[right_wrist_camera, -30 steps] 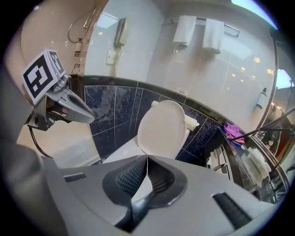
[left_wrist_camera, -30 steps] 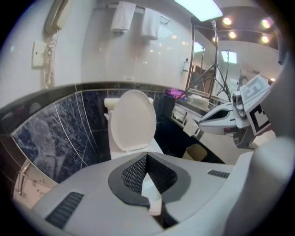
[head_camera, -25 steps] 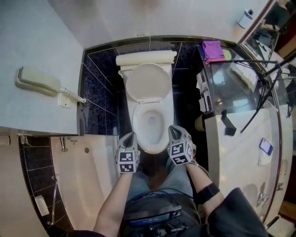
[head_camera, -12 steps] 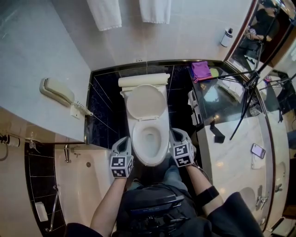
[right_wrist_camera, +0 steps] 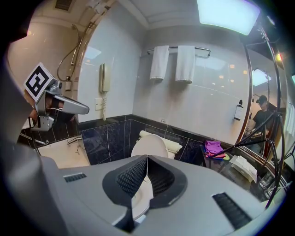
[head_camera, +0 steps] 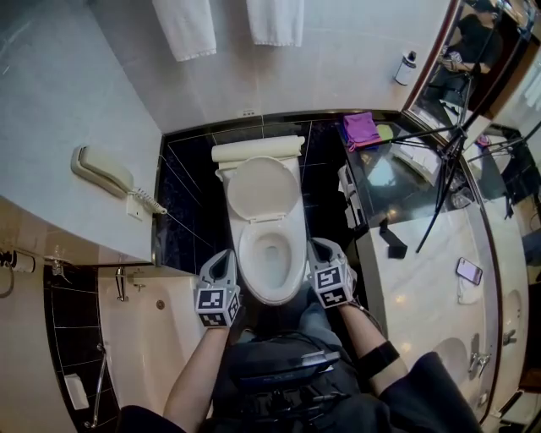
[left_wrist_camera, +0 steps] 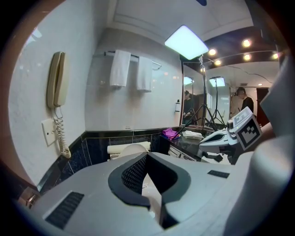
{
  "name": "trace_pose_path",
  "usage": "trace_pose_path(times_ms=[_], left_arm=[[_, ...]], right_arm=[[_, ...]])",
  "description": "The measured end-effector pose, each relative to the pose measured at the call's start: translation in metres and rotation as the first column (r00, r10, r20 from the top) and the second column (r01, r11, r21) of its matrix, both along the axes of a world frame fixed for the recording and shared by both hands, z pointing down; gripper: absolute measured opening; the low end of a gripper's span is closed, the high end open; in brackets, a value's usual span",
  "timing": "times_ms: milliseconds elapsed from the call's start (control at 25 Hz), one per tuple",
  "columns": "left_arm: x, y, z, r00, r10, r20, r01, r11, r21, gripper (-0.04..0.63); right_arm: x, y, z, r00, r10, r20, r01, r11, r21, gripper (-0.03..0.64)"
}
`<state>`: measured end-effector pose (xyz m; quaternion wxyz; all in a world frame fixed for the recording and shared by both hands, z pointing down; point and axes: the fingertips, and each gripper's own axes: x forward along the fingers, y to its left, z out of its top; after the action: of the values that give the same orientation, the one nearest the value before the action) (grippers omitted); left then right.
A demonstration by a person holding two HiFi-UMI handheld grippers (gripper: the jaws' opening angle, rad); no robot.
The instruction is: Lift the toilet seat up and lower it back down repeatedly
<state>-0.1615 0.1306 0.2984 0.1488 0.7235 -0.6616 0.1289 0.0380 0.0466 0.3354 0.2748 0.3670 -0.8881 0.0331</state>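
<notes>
The white toilet (head_camera: 271, 292) stands against the black tiled wall with its lid (head_camera: 265, 190) raised against the tank; I cannot tell whether the seat is up with it. My left gripper (head_camera: 222, 266) hangs at the bowl's front left and my right gripper (head_camera: 317, 250) at its front right, both clear of the rim. Each is shut with nothing between its fingers. In the left gripper view the shut left gripper (left_wrist_camera: 147, 155) points toward the lid (left_wrist_camera: 133, 150). The right gripper view has the shut right gripper (right_wrist_camera: 146, 156) aimed at the lid (right_wrist_camera: 150, 145) and bowl.
A wall phone (head_camera: 103, 171) hangs at left above a bathtub (head_camera: 161, 338). A glass counter (head_camera: 397, 178) with a purple cloth (head_camera: 359, 128) stands close on the right, a tripod (head_camera: 448, 161) across it. Two towels (head_camera: 190, 25) hang on the far wall.
Both grippers have risen beside the bowl's front, away from the rim. The head view has pulled back and tilted up, so the towels and more of the wall now show.
</notes>
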Motion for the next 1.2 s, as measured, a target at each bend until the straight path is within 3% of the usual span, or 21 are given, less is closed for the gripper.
trace_pose_path(times_ms=[480, 720, 1000, 1200], left_arm=[[0.01, -0.007, 0.014, 0.999, 0.046, 0.014, -0.046, 0.999, -0.018, 0.0], [0.025, -0.017, 0.036, 0.994, 0.108, 0.031, -0.107, 0.993, -0.055, 0.0], [0.035, -0.028, 0.088, 0.985, 0.157, 0.072, -0.15, 0.983, -0.101, 0.0], [0.038, -0.034, 0.151, 0.981, 0.175, 0.082, -0.163, 0.977, -0.14, 0.0]], right_arm=[[0.008, -0.009, 0.016, 0.998, 0.063, 0.013, -0.062, 0.997, -0.037, 0.03], [0.018, -0.013, 0.06, 0.988, 0.138, 0.067, -0.123, 0.972, -0.199, 0.155], [0.037, -0.009, 0.156, 0.959, 0.266, 0.098, -0.205, 0.89, -0.407, 0.199], [0.044, 0.0, 0.241, 0.919, 0.38, 0.103, -0.259, 0.78, -0.57, 0.206]])
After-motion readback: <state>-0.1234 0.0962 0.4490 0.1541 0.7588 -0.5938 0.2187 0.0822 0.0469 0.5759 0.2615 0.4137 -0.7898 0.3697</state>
